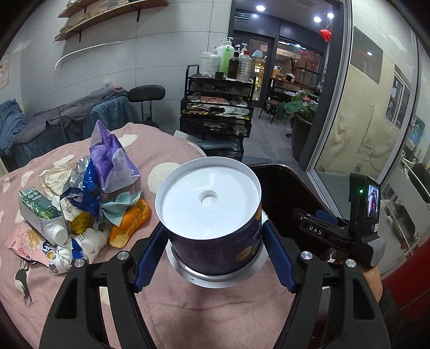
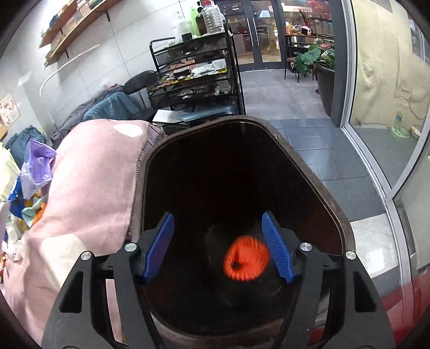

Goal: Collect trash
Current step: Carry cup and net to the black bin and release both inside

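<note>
The left gripper (image 1: 213, 241) clamps a round tub (image 1: 212, 214) between its blue pads (image 1: 149, 257), which press on the tub's dark sides. The tub is upside down, its white base facing the camera and its wider rim below, held over a pink blanket (image 1: 201, 316). To the left on the blanket lies a heap of trash (image 1: 88, 204): a purple bag (image 1: 113, 155), a crumpled blue and silver wrapper (image 1: 83, 182), a green and white carton (image 1: 40, 212) on its side, an orange wrapper (image 1: 131, 222) and balled white tissue (image 1: 94, 241). To the right, beside the blanket's edge, is the dark rim of a bin (image 1: 279, 177).

The right gripper (image 2: 217, 247) hangs over the bin's (image 2: 336, 220) mouth with its jaws spread apart and nothing between the pads. An orange ball (image 2: 246, 259), blurred, shows inside the bin below the gripper, near the right pad (image 2: 276, 249); whether it rests on the bottom cannot be told. The blanket's (image 2: 88, 188) edge lies against the bin's left rim.

Farther off stand a black cart (image 1: 217, 112) topped with bottles (image 1: 228, 59), a chair (image 1: 146, 94), wall shelves (image 1: 107, 13) and a glass door (image 2: 268, 32).
</note>
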A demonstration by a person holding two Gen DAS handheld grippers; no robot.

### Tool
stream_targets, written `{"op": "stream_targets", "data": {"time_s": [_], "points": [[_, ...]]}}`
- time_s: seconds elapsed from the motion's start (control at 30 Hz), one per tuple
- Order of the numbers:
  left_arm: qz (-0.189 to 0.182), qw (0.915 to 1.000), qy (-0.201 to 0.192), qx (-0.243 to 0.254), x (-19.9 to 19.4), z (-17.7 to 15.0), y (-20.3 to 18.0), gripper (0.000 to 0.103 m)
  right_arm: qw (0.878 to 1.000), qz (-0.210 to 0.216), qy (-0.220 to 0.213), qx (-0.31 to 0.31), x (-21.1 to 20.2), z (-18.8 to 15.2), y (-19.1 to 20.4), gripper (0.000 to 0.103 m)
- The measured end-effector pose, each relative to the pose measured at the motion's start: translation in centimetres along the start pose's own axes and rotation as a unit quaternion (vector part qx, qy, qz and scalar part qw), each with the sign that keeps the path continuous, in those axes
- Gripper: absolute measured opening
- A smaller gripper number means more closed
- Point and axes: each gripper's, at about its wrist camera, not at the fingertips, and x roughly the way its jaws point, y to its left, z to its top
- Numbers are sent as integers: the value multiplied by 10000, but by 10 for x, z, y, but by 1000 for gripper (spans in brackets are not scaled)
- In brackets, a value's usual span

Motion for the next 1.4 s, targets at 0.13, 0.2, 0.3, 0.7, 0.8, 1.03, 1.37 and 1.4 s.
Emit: {"op": "stream_targets", "data": {"time_s": [0.13,0.2,0.3,0.7,0.8,1.03,1.37,1.4], "points": [[-149,9998,100,68,10,6,-11,71,9998,51,-154,112,-14,0,-1,72],[-207,9996,135,115,15,9,-19,71,9994,-26,-284,184,-24,0,-4,74],[-348,9991,220,142,25,16,-30,71,9981,-165,-487,339,-38,3,-12,77],[-518,9950,725,443,84,40,-77,71,9872,-615,-967,1107,-73,15,-63,82],[-562,9929,945,447,101,41,-85,71,9861,-670,-974,1166,-73,18,-71,82],[-586,9902,1173,485,127,48,-101,70,9846,-726,-987,1247,-76,17,-86,82],[-459,9882,1202,830,137,46,-120,81,9836,-786,-976,1300,-76,16,-93,86],[-419,9887,1143,879,135,45,-121,83,9835,-782,-980,1305,-77,16,-93,86]]}}
